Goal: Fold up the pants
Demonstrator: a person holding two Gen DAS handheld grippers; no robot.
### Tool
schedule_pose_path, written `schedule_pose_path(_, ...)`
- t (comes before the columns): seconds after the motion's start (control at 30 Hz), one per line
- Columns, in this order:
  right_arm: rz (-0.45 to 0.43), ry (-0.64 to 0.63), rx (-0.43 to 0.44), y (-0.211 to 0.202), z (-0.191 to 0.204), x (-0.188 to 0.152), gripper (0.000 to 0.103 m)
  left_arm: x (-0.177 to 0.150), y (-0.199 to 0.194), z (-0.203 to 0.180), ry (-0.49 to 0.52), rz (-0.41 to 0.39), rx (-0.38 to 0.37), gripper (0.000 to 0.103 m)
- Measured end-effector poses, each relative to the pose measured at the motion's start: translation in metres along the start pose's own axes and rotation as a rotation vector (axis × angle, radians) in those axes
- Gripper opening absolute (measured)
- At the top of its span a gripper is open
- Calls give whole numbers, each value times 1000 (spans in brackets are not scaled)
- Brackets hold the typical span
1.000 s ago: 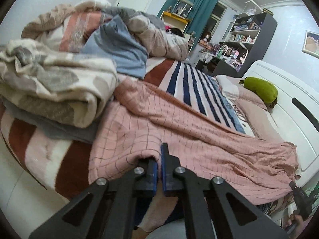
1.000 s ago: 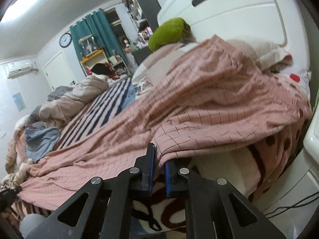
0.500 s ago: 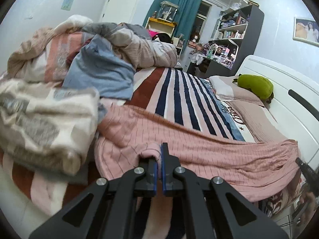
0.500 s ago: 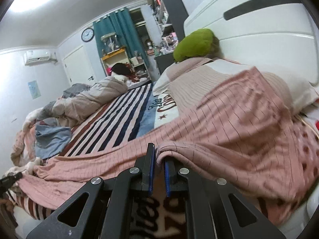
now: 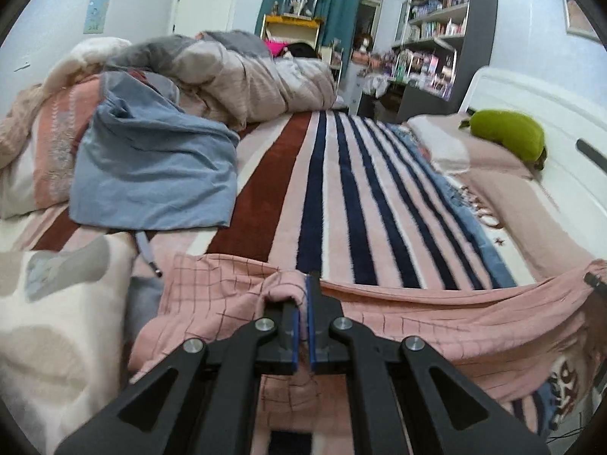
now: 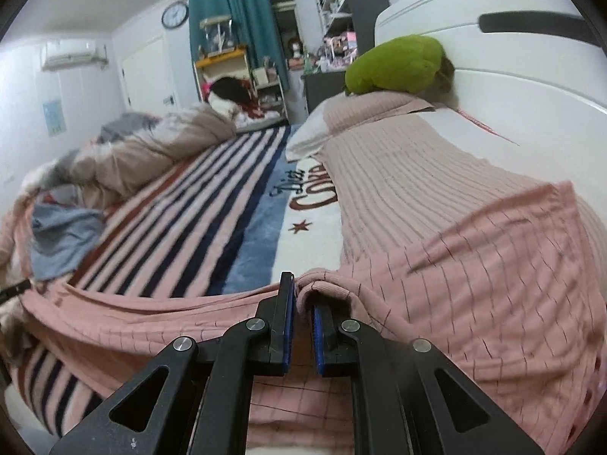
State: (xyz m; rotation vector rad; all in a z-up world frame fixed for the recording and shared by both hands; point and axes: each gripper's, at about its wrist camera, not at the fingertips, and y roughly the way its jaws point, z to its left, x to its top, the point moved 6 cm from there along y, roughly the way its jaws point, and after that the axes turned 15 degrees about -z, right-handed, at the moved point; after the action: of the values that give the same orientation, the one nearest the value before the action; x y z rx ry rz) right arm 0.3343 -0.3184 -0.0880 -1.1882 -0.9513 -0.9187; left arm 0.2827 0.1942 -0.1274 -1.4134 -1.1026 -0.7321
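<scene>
Left gripper (image 5: 302,314) and right gripper (image 6: 299,316) each pinch the pink pants (image 5: 436,326).

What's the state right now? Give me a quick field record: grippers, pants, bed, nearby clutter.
left gripper: shut on pants edge
right gripper: shut on pants edge
pants: pink checked, stretched across the near side of the bed, one end lying over a pillow
bed: striped blanket
clutter: blue cloth, quilt, green plush
</scene>
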Motion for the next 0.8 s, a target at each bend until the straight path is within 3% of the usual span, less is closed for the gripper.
schedule_pose_path(0.33, 129, -87, -41, 60, -1, -16, 4, -19, 72, 1, 45, 123, 3, 4)
schedule_pose_path(0.4, 162, -114, -41, 65, 1, -20, 10, -19, 75, 0, 69, 158, 0, 11)
schedule_pose_path(0.43, 179, -127, -32, 66, 3, -22, 20, -16, 74, 0, 74, 166, -11, 14)
schedule_pose_path(0.5, 204, -133, 14, 66, 10, -24, 39, -9, 65, -2, 67, 196, -62, 44)
schedule_pose_path(0.57, 216, -115, 74, 59, 19, -21, 57, -1, 49, -6, 76, 211, -122, 58)
schedule_pose_path(0.67, 224, -83, 161, 45, 37, -16, 60, 12, 25, -9, 131, 201, -131, 60)
schedule_pose_path(0.73, 217, -90, 193, 36, 48, -14, 61, 20, 13, -6, 142, 181, -115, 71)
schedule_pose_path(0.8, 209, -99, 218, 27, 59, -15, 62, 26, 5, -2, 171, 172, -94, 72)
